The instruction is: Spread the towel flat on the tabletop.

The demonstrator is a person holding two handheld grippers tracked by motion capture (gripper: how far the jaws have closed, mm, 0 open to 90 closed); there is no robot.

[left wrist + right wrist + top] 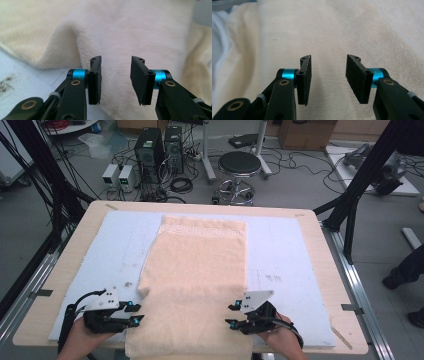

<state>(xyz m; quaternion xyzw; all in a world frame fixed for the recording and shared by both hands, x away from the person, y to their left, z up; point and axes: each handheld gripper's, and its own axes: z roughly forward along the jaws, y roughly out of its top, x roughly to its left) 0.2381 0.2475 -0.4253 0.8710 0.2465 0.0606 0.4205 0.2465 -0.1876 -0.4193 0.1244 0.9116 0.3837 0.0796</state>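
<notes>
Towel (192,285) folding, early stage — my left gripper (136,313) and right gripper (231,315) flank its near, bunched end, jaws parted, nothing pinched; the far end lies flat, the fold unfinished.

The cream towel (195,270) is covering the middle of the worktop (310,227), and its near fold is lying between the left tongs (136,313) and the right tongs (231,315). On both sides of the towel, the pale blue mat (285,255) is lying bare, leaving free room for passing.
</notes>
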